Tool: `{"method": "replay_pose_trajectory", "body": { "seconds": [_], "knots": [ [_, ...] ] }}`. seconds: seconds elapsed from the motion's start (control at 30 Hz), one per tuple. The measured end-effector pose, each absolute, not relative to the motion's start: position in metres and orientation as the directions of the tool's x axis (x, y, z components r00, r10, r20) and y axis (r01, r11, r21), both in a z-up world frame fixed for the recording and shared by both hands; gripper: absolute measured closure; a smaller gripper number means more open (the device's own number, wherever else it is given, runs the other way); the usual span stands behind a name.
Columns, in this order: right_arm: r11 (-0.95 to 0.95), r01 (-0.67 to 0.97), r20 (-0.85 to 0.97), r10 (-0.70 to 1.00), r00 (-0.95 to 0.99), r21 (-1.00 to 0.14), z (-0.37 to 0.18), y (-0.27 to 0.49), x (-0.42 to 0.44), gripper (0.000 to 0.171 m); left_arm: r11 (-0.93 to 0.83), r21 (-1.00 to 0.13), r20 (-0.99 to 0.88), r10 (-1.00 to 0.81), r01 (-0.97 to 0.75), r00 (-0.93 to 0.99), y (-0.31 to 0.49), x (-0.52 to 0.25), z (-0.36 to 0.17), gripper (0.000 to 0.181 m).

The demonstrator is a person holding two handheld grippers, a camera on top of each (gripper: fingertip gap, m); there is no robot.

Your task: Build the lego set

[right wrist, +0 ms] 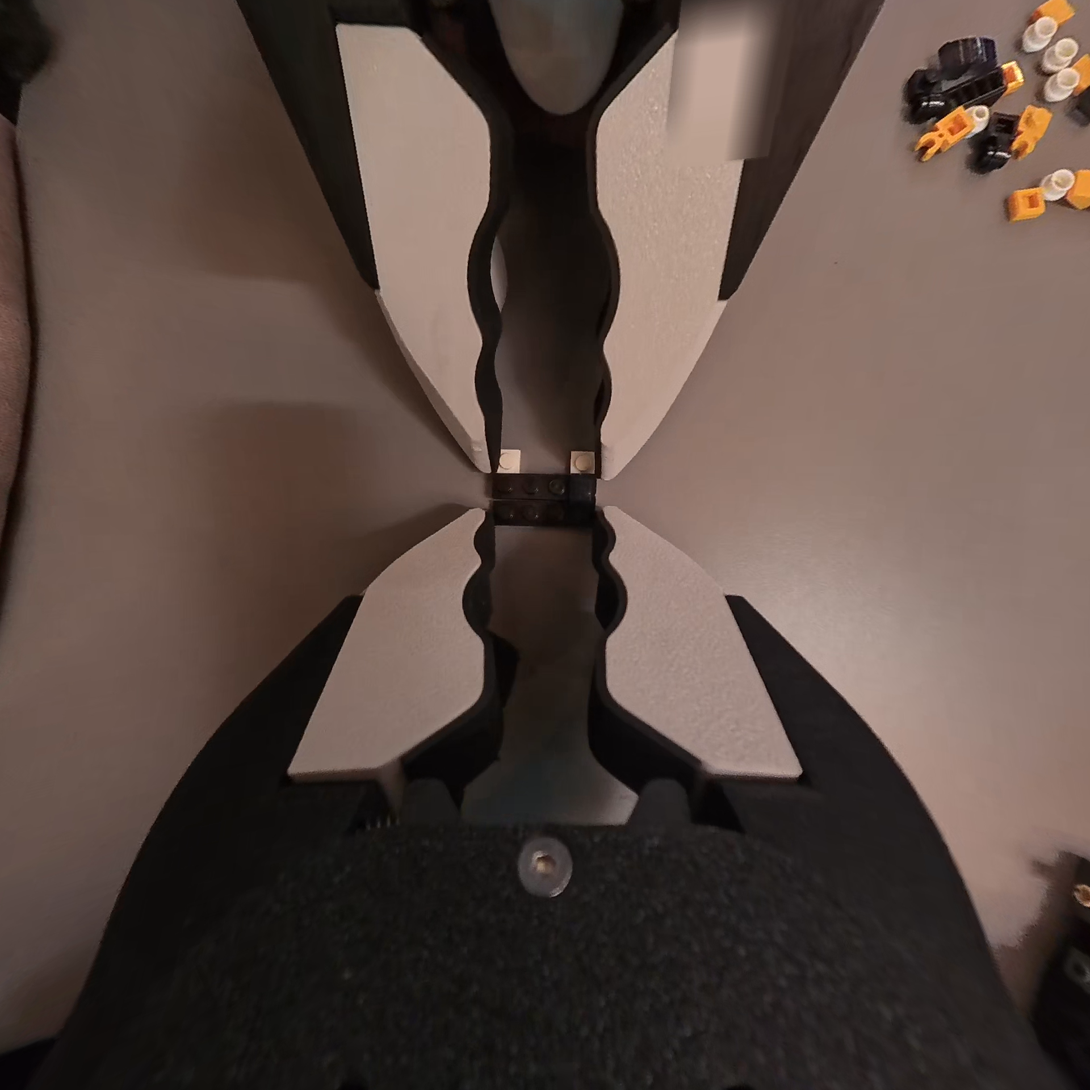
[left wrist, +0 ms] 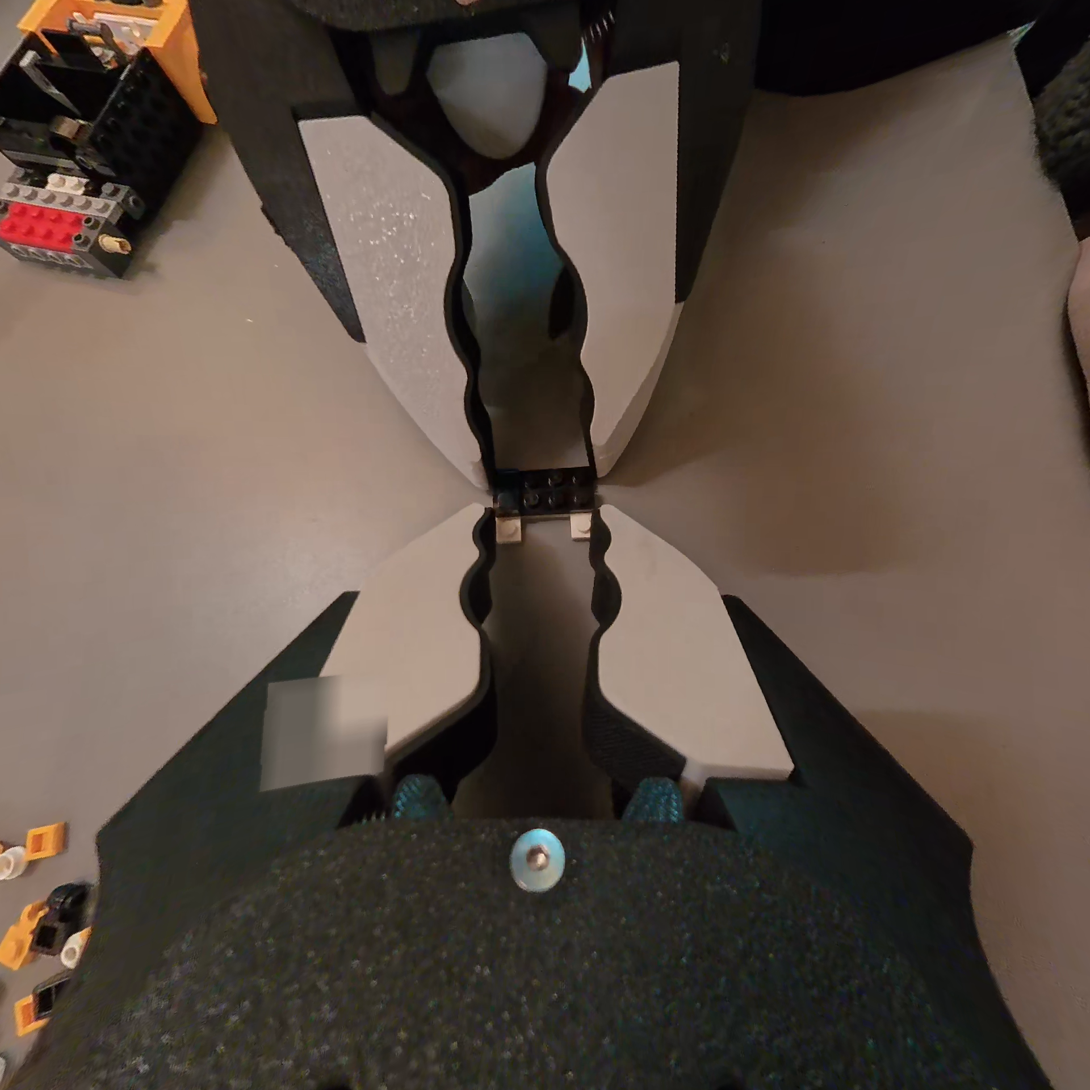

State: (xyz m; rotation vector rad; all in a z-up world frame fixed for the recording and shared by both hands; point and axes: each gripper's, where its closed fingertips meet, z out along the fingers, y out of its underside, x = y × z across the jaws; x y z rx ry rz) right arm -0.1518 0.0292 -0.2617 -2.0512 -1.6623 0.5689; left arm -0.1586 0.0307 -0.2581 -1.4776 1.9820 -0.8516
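My two grippers meet tip to tip over the grey table (left wrist: 177, 472). Between them is a small black studded Lego piece (left wrist: 545, 492) with two little white plates (left wrist: 508, 529) on its edge. My left gripper (left wrist: 542, 519) is shut on the end with the white plates. My right gripper (left wrist: 538, 472) comes in from the top, shut on the far row of black studs. In the right wrist view the right gripper (right wrist: 541, 516) grips the near black row (right wrist: 542, 512). The left gripper (right wrist: 542, 466) there holds the far side with the white plates (right wrist: 583, 460).
A partly built model (left wrist: 88, 147) in black, orange, grey and red stands at the upper left of the left wrist view; its edge shows in the right wrist view (right wrist: 1067, 920). Several loose orange, white and black pieces (right wrist: 1003, 112) lie in a cluster, also visible at the left wrist view's lower left (left wrist: 41, 920). The partly built model (left wrist: 88, 147) is about 20 centimeters from both grippers' fingertips.
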Motion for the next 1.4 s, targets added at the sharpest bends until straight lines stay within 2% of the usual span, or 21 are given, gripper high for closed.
{"method": "replay_pose_trajectory", "body": {
  "seconds": [0.13,0.17,0.2,0.3,0.47,0.7,0.97,1.17,1.3,1.4],
  "knots": [
    [-0.215,0.762,-0.038,0.969,0.243,-0.610,-0.261,0.031,-0.151,0.139,0.182,-0.759,-0.016,-0.965,-0.625,-0.261,0.032,-0.158,-0.256,0.152],
    [-0.226,0.750,-0.026,0.963,0.268,-0.621,-0.261,0.034,-0.149,0.130,0.179,-0.768,-0.010,-0.964,-0.615,-0.267,0.031,-0.158,-0.254,0.155],
    [-0.234,0.743,-0.028,0.960,0.279,-0.627,-0.260,0.034,-0.147,0.128,0.177,-0.784,-0.013,-0.963,-0.595,-0.270,0.031,-0.158,-0.250,0.177],
    [-0.275,0.686,-0.068,0.948,0.312,-0.674,-0.251,0.034,-0.141,0.128,0.185,-0.808,-0.043,-0.965,-0.560,-0.258,0.036,-0.156,-0.243,0.177],
    [-0.296,0.646,-0.072,0.934,0.350,-0.703,-0.247,0.038,-0.134,0.129,0.188,-0.783,-0.040,-0.966,-0.593,-0.255,0.039,-0.159,-0.251,0.170],
    [-0.314,0.675,-0.050,0.923,0.380,-0.668,-0.251,0.039,-0.135,0.130,0.217,-0.739,-0.052,-0.962,-0.638,-0.267,0.042,-0.166,-0.257,0.161],
    [-0.257,0.741,0.019,0.940,0.342,-0.621,-0.260,0.043,-0.144,0.142,0.268,-0.730,-0.077,-0.946,-0.628,-0.314,0.027,-0.160,-0.258,0.170],
    [-0.266,0.694,0.057,0.913,0.405,-0.670,-0.242,0.055,-0.123,0.142,0.266,-0.755,-0.070,-0.941,-0.599,-0.330,0.019,-0.157,-0.250,0.167],
    [-0.250,0.662,0.074,0.904,0.421,-0.707,-0.231,0.052,-0.125,0.142,0.245,-0.768,-0.124,-0.963,-0.591,-0.239,0.050,-0.170,-0.229,0.168],
    [-0.225,0.669,0.110,0.900,0.421,-0.709,-0.231,0.051,-0.133,0.138,0.167,-0.818,-0.176,-0.984,-0.551,-0.036,0.099,-0.187,-0.201,0.168]
  ]
}}
